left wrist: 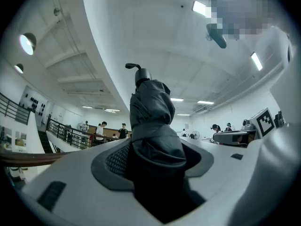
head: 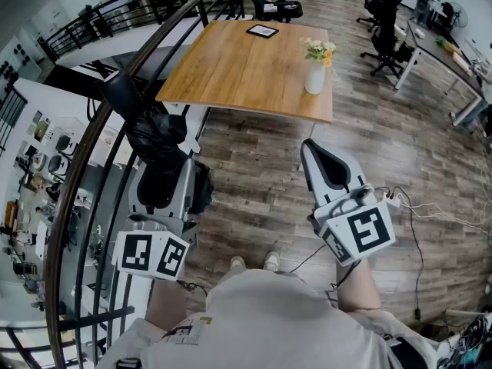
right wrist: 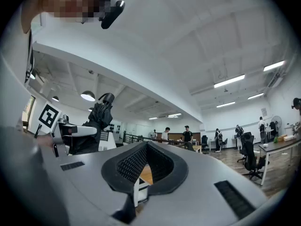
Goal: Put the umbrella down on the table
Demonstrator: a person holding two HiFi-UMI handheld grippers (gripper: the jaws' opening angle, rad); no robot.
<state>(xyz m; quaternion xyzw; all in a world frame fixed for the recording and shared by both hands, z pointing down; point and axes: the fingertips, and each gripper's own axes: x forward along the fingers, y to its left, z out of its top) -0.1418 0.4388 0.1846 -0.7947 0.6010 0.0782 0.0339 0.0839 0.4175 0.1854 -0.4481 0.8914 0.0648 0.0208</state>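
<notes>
Head view: the left gripper (head: 157,192) carries the folded black umbrella (head: 156,141) beside the railing (head: 84,141), well short of the desk (head: 246,75). The carry is under way; next it must reach forward and lower.

Left gripper view: the jaws clamp the umbrella's bunched fabric.

Right gripper view: the right gripper (right wrist: 141,175) is closed, seemingly on nothing.

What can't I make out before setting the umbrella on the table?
Left gripper view: lower end of the black folded fabric umbrella is buried between the jaws of the left tool.
Head view: the small dark-framed flat item on the light wooden table is too small to identify.
Right gripper view: the shut jaws of the right tool hide all but a sliver of that table.
</notes>
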